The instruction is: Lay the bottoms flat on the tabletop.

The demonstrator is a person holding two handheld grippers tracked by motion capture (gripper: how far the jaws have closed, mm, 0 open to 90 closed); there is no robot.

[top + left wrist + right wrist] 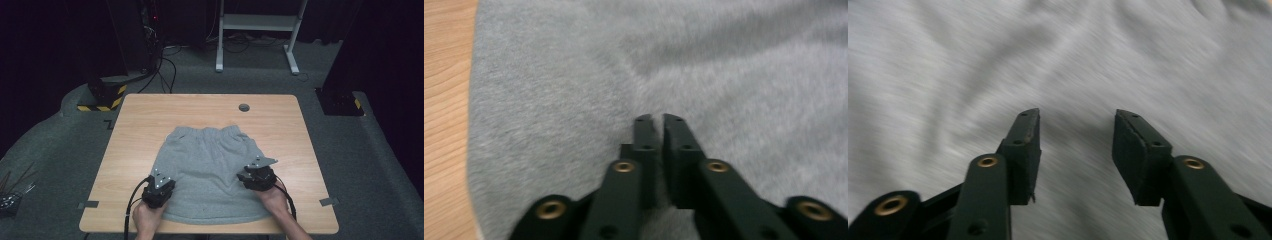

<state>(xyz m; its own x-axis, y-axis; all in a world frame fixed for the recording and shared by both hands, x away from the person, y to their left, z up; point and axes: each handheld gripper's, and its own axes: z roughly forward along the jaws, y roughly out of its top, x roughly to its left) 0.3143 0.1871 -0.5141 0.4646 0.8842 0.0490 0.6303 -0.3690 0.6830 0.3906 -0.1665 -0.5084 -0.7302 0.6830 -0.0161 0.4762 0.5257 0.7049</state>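
Left gripper: jaws closed to a thin slit, tips over the grey shorts; cannot tell whether any fabric is pinched between them. Right gripper: jaws parted, nothing between the pads, grey cloth directly beneath; view streaked with blur.

High view: left gripper sits on the shorts' near left part, close to the hem corner; right gripper on the near right part. One hand behind each, forearms entering from the bottom edge. Shorts lie flat at the middle of the wooden table, waistband at the far side, hem toward the person.
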